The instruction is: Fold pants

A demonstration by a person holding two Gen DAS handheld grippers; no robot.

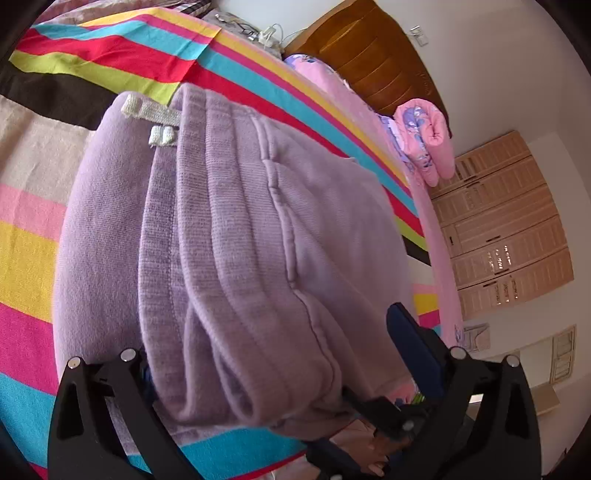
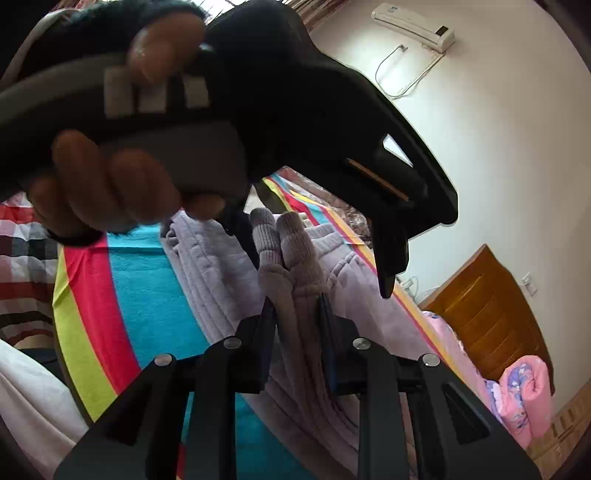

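Lavender sweatpants (image 1: 229, 236) lie folded lengthwise on a striped blanket (image 1: 29, 258), with the waistband and white drawstring (image 1: 155, 114) at the far end. My left gripper (image 1: 273, 339) is open wide, its fingers on either side of the near end of the bundle; its left finger is mostly hidden by the cloth. In the right wrist view my right gripper (image 2: 297, 317) is shut on the leg ends, and the two ribbed cuffs (image 2: 284, 240) stick up past its pads. Just above the cuffs hangs the left gripper (image 2: 310, 247), held in a hand (image 2: 110, 184).
The bed runs on to a wooden headboard (image 1: 373, 59). A pink floral quilt (image 1: 424, 136) is rolled up beside it. A wardrobe (image 1: 502, 229) stands by the white wall, with an air conditioner (image 2: 413, 26) high up. Checked bedding (image 2: 26, 251) lies past the blanket's edge.
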